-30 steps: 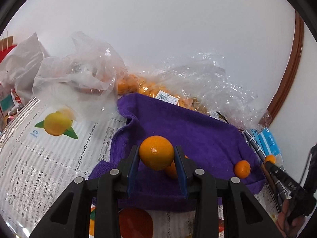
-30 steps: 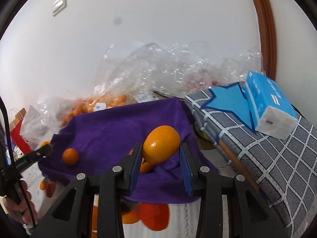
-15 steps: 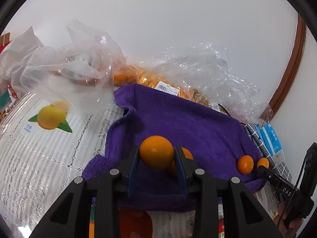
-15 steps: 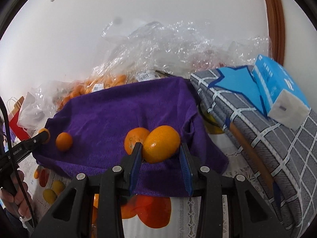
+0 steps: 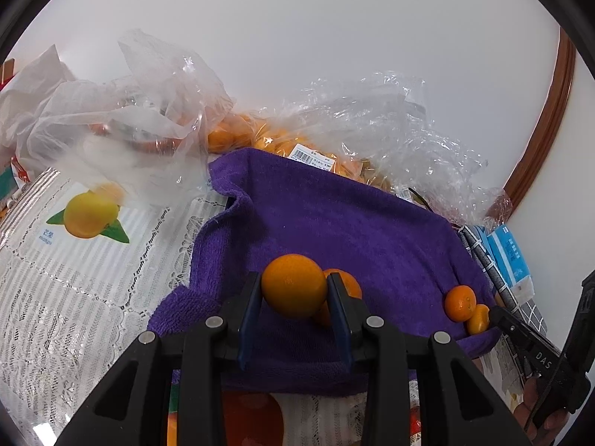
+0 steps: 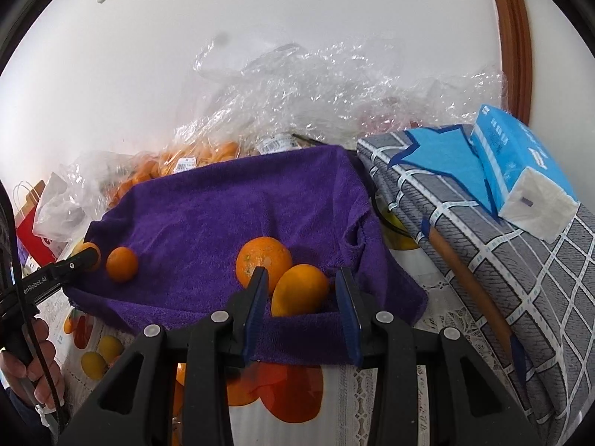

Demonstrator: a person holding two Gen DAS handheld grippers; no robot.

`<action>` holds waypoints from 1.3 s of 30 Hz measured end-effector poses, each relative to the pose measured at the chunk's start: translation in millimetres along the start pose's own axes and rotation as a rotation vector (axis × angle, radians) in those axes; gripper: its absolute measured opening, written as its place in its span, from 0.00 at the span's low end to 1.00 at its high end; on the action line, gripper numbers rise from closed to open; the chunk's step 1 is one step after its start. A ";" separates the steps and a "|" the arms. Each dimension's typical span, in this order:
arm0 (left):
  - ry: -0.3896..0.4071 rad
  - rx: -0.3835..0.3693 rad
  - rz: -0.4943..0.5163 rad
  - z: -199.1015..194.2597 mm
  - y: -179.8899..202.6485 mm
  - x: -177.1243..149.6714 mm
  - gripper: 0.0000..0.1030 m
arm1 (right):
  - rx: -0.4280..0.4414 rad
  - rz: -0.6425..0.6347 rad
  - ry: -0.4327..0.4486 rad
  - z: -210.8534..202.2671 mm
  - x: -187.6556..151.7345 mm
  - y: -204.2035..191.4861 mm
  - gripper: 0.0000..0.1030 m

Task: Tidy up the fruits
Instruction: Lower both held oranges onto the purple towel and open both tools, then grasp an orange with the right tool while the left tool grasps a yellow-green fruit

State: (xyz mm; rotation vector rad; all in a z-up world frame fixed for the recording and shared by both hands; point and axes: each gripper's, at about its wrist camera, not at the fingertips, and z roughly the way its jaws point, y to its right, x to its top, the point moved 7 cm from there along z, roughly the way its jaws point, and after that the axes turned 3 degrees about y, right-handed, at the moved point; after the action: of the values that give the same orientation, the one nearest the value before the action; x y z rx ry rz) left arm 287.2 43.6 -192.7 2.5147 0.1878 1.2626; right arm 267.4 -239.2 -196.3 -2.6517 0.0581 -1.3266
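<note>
1. Left wrist view: my left hand-held gripper (image 5: 293, 291) clamps an orange (image 5: 293, 285) above the purple towel (image 5: 334, 230). Another orange (image 5: 344, 284) lies just behind at 1 o'clock; a small mandarin (image 5: 460, 303) sits at 3 o'clock.
2. Right wrist view: my right hand-held gripper (image 6: 302, 291) is spread around an orange fruit (image 6: 299, 290) resting on the towel (image 6: 223, 215), pads apart from it. A round orange (image 6: 263, 260) touches it at 10 o'clock.

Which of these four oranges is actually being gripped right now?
The orange clamped between the left gripper's pads. The other three lie on the purple towel, one loose inside the right gripper's open jaws.
</note>
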 end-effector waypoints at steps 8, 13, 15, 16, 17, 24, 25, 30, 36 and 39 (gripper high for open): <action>0.002 -0.010 0.019 -3.5 5.7 -0.8 0.40 | -0.041 -0.003 0.060 -13.4 3.3 0.5 0.53; 0.019 -0.017 0.008 -9.4 5.0 1.0 0.45 | -0.081 -0.015 0.093 -27.9 5.5 -0.4 0.53; 0.030 -0.011 0.007 -12.7 4.7 2.0 0.47 | -0.088 -0.005 0.092 -34.4 3.4 -0.9 0.53; 0.036 -0.008 0.009 -14.4 4.7 2.7 0.48 | -0.083 0.004 0.083 -37.9 0.9 -2.5 0.53; 0.041 -0.009 0.011 -16.0 5.2 3.1 0.49 | -0.076 0.010 0.074 -40.3 -1.8 -4.2 0.53; 0.067 0.005 0.038 -28.3 8.3 3.2 0.52 | -0.046 0.003 -0.011 -55.4 -36.8 -24.8 0.53; 0.069 0.011 0.051 -31.9 8.2 2.6 0.53 | -0.045 0.004 -0.023 -55.5 -40.9 -26.5 0.53; 0.020 0.041 0.063 -47.3 -4.5 -6.1 0.54 | -0.037 0.002 -0.069 -60.5 -55.4 -39.6 0.53; 0.001 0.093 0.072 -79.1 -30.3 -37.7 0.55 | -0.034 -0.036 -0.081 -64.4 -62.4 -51.5 0.53; 0.011 0.082 0.016 -97.6 -44.9 -48.2 0.55 | -0.031 -0.057 -0.093 -59.7 -64.6 -56.8 0.53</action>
State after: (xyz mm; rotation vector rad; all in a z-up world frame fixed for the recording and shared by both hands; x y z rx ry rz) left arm 181.4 95.2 -190.0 2.5843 0.2265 1.3001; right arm 178.4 -184.3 -202.4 -2.7560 -0.0091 -1.2265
